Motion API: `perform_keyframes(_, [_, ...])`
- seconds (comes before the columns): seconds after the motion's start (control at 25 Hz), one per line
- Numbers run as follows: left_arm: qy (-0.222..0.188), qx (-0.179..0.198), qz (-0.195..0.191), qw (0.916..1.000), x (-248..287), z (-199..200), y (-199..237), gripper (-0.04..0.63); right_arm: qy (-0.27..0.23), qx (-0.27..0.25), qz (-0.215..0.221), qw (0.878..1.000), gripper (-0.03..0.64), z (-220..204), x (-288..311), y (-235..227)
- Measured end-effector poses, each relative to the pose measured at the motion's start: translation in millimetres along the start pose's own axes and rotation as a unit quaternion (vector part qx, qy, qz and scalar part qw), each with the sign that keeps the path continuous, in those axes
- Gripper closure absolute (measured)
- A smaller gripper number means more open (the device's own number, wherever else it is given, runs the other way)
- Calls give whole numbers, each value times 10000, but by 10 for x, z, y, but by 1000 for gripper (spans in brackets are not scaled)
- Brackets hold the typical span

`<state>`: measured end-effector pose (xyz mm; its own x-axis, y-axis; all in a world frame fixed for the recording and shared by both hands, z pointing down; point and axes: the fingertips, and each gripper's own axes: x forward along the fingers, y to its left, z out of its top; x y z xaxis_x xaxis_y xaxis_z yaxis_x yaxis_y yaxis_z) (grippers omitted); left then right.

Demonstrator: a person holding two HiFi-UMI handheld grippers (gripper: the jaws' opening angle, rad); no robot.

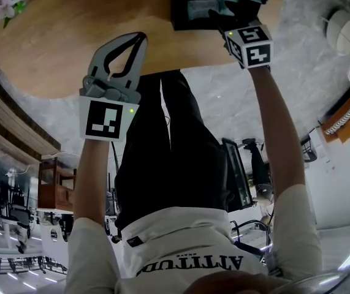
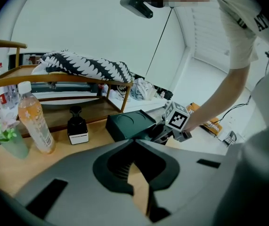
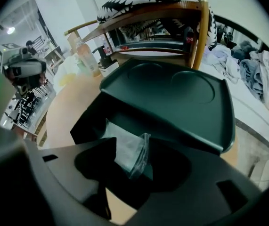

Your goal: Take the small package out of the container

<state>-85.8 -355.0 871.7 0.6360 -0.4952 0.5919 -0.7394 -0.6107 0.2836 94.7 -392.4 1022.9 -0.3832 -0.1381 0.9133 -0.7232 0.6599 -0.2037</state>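
- Right gripper view: the right claw (image 3: 132,146) is narrowly parted inside the dark container (image 3: 181,107), with the small package (image 3: 125,149) between its tips.
- The container sits by the right edge of the worktop (image 1: 52,48).
- Best to pinch the bag's raised corner, then lift straight up, clear of the wall.
- The left claw (image 1: 141,37) hovers pinched together and empty; it could steady the container.
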Motion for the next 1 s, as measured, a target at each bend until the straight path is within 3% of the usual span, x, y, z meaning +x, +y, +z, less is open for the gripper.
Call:
perform_keyframes(0.32, [64,-94,-82,9999,91,-79,-4,572,204,-184,-129,9995,373,-39,248,-98])
perform_keyframes(0.56, [98,-177,-93,9998,121,-125,45,572,234,-600,-376,9972,377,-37,299,-87])
perform_keyframes(0.84, [119,-269,-44,9996,105,-167,74,572,121,-295,-335,9989,557,-16,304,-83])
perform_keyframes(1.0, [92,-274,-17,9996,76,-114,77,572,65,-201,-284,9994,588,39,260,-76])
